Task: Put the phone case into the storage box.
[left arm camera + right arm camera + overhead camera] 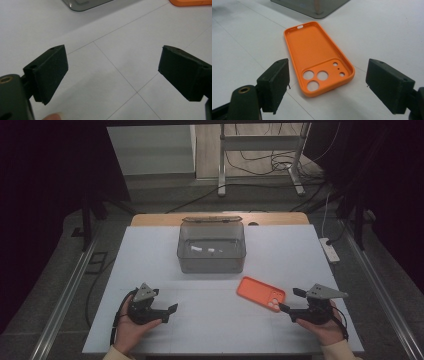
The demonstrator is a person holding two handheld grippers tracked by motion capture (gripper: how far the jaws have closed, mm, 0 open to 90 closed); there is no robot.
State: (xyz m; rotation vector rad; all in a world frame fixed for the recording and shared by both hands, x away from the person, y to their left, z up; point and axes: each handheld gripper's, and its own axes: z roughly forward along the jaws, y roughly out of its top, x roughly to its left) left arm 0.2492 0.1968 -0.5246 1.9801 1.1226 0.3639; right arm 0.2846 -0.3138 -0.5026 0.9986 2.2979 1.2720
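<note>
An orange phone case (pixel 261 293) lies inside-up on the white table (pixel 215 320), camera holes toward me (pixel 319 60). My right gripper (pixel 292 300) rests just right of it, jaws open and pointing at it, nothing between them (pixel 327 85). At the table's left front my left gripper (pixel 165 307) is held open over bare surface (pixel 112 72). A grey translucent box (pixel 211 247) with its lid tipped back stands behind the case; small white pieces lie inside. A corner of that box (pixel 85 4) and an edge of the case (pixel 190 2) show in the left gripper view.
A power strip (pixel 330 250) lies off the table's right edge. A metal stand (pixel 260 150) and cables are on the floor beyond the table. Rails (pixel 65 295) run along both sides. The table between the two grippers is bare.
</note>
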